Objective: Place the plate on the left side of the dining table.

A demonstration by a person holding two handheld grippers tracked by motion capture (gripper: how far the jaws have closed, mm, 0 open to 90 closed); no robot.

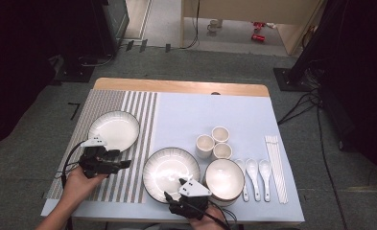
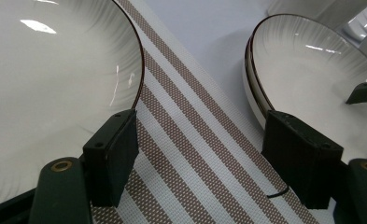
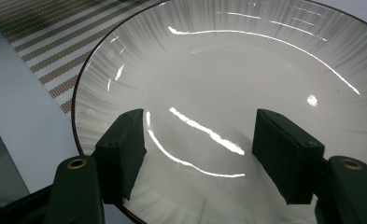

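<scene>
A white plate with a dark rim (image 1: pixel 114 130) lies on the striped placemat (image 1: pixel 104 103) at the left. A second dark-rimmed plate (image 1: pixel 170 172) sits in front of the middle, and its edge looks doubled, as if stacked (image 2: pixel 307 70). My left gripper (image 1: pixel 121 160) hovers low over the placemat between the two plates, its jaws open with only stripes between them (image 2: pixel 202 135). The left plate (image 2: pixel 55 93) lies beside its left jaw. My right gripper (image 1: pixel 174 196) is at the middle plate's near rim, jaws open over the plate's surface (image 3: pixel 200 130) and holding nothing.
A white bowl (image 1: pixel 224 178) stands right of the middle plate, with three cups (image 1: pixel 214 143) behind it. Three white spoons (image 1: pixel 254 177) and a bundle of chopsticks (image 1: pixel 276 167) lie farther right on the blue cloth (image 1: pixel 210 115). The table's front edge is close to both hands.
</scene>
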